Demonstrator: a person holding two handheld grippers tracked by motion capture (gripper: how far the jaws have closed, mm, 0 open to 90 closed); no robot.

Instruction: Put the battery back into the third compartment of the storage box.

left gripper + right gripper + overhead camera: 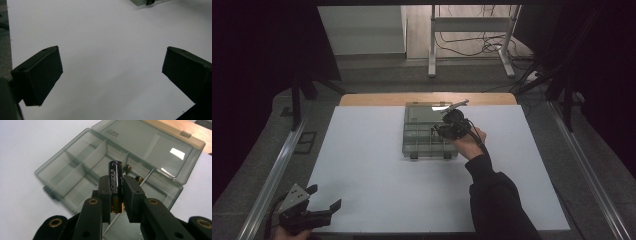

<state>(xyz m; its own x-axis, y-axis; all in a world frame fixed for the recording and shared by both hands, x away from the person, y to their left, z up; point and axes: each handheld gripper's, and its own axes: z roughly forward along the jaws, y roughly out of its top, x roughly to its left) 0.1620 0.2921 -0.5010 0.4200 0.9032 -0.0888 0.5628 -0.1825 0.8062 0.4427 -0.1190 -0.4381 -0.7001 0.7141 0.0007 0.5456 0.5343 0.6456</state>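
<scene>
Right gripper view: a black battery [115, 182] is clamped between the jaws of the right gripper [116, 195], its long axis running along the jaws, directly over the divided compartments of the open clear organiser box [75, 162]. Two more batteries [127, 168] are seen lying just beyond it. The left gripper [324, 197], jaws apart and empty, is held well apart at the near table edge, so the right hand [469, 142] is judged far nearer.

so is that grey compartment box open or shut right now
Open. The box has its lid swung back and lying flat behind the dividers, while the right claw holds a battery above it.
</scene>
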